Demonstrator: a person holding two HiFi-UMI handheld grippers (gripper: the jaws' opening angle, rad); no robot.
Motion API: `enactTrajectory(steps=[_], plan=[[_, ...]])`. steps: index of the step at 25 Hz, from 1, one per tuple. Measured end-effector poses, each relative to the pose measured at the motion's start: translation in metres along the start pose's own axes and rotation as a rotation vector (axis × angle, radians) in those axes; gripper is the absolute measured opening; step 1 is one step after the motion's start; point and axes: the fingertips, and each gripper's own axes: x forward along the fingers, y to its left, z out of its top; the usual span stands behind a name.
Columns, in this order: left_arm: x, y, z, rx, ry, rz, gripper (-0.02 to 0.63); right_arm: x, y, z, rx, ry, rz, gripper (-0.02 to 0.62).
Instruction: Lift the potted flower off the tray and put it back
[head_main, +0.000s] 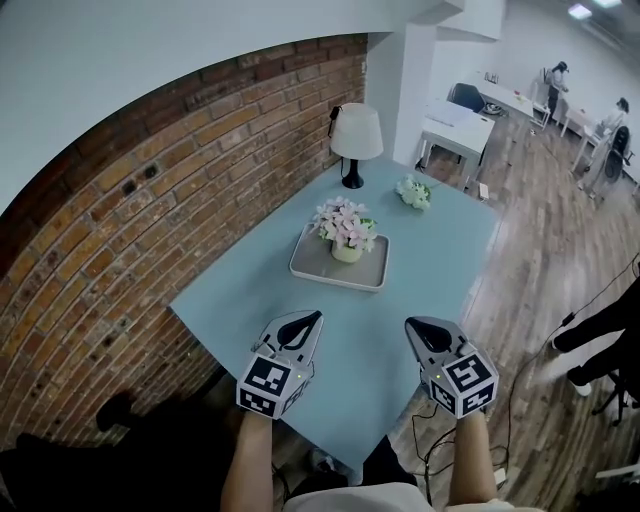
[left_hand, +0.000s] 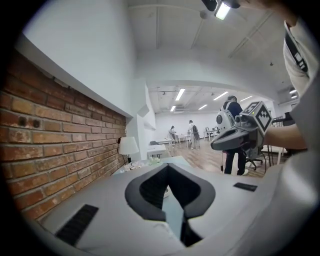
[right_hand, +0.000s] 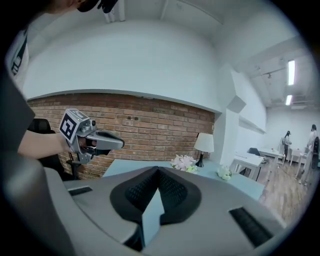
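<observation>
Potted flower (head_main: 345, 229) — beyond both closed grippers

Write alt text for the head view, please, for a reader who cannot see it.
A potted flower stands on a grey tray on a blue table beside a brick wall. Nearer the camera, the left gripper and right gripper hover at the table's near edge, shut and empty. A lamp and a small bunch of flowers sit at the far end.

Head view looks steeply down on the table (head_main: 430, 250); both gripper views skim across it, sharing its lamp (right_hand: 204, 142)
</observation>
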Motion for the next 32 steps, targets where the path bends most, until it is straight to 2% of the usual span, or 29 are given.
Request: enactTrajectory(steps=[7,11,20,26,32], plan=[[-0.032,-0.016,0.006,0.003,-0.003,0.020,0.032,-0.040,0.025,0.017,0.010,-0.049,-0.022,0.017],[-0.056,-0.025,0.016,-0.030,-0.018,0.040,0.032,-0.055,0.039,0.022,0.006,-0.059,-0.025,0.017],[-0.094,-0.031,0.037,-0.014,-0.051,0.097,0.032,-0.061,0.062,0.046,-0.086,-0.079,-0.014,0.014],[-0.104,-0.044,0.049,-0.047,-0.103,0.061,0.032,-0.065,0.072,0.052,-0.072,-0.102,0.001,0.014],[-0.104,-0.050,0.047,-0.039,-0.099,0.060,0.032,-0.064,0.075,0.048,-0.063,-0.108,0.015,0.014]])
